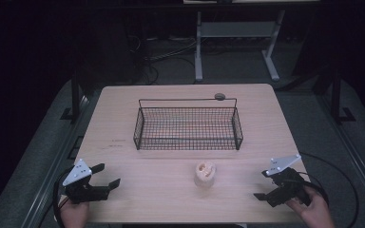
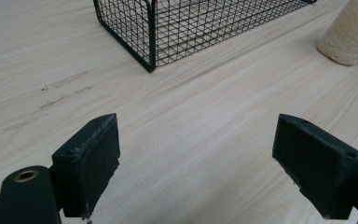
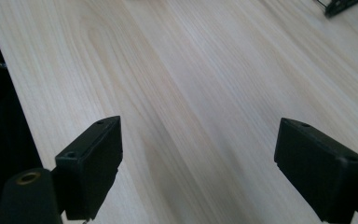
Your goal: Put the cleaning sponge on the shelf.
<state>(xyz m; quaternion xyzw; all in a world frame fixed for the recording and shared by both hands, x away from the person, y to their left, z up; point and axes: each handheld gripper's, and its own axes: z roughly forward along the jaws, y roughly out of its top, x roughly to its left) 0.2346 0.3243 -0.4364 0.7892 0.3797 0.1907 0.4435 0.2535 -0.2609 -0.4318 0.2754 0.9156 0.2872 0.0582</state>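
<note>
Cream sponge (image 1: 205, 173) lies between left hand-held gripper (image 1: 105, 175) and right hand-held gripper (image 1: 261, 185).

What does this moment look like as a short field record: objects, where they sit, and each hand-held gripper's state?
surface: wooden table
basket: black wire basket, mid-table, nothing visible inside
object: pale beige item, in front of the basket, apart from it
left hand-held gripper: open, holds nothing, near front left corner
right hand-held gripper: open, holds nothing, near front right corner
contact: neither touches the item
</note>
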